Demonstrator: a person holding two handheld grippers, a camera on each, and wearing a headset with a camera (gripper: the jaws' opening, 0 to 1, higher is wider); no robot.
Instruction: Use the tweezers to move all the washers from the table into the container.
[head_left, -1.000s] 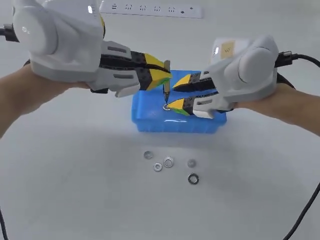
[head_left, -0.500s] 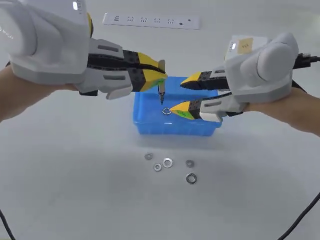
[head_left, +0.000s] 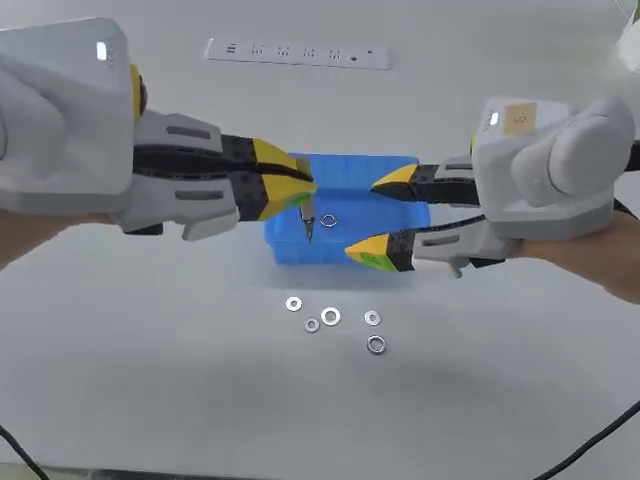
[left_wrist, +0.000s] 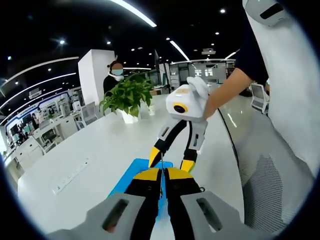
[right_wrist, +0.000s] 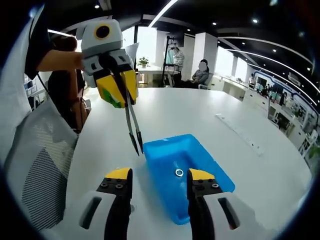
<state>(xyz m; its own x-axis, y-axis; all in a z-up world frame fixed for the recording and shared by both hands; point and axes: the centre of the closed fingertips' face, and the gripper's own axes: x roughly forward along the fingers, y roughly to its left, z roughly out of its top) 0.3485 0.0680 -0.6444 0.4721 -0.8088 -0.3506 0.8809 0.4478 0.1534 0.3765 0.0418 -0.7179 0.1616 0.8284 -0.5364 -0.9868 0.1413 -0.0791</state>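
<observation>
- Washers (head_left: 330, 317): five small silver rings lie flat on the white table (head_left: 150, 380), in a loose cluster just in front of the blue container. Three sit close together on the left and two more lie to the right.
- Left gripper (head_left: 300, 192): it reaches in from the left, its yellow-tipped jaws pressed together on the upper end of the tweezers.
- Tweezers (head_left: 307, 225): a thin metal pair hanging tips down over the left part of the container. In the right gripper view the two tips stand slightly apart with nothing between them.
- Container (head_left: 400, 170): a shallow blue tray in the middle of the table. A sixth washer (head_left: 329, 221) lies on its floor, just right of the tweezer tips.
- Right gripper (head_left: 375, 215): it comes in from the right over the container's right side, jaws spread wide and holding nothing.
- Handling, as a judgement: the rings look light, hard, thin and smooth, so they will likely slide or flick away under a glancing pinch. The surest hold is probably one tweezer tip through the hole and the other outside the band, squeezed gently. Lying flat, they offer little edge to catch.
- Power strip (head_left: 297, 52): a white one lies at the far edge of the table.
</observation>
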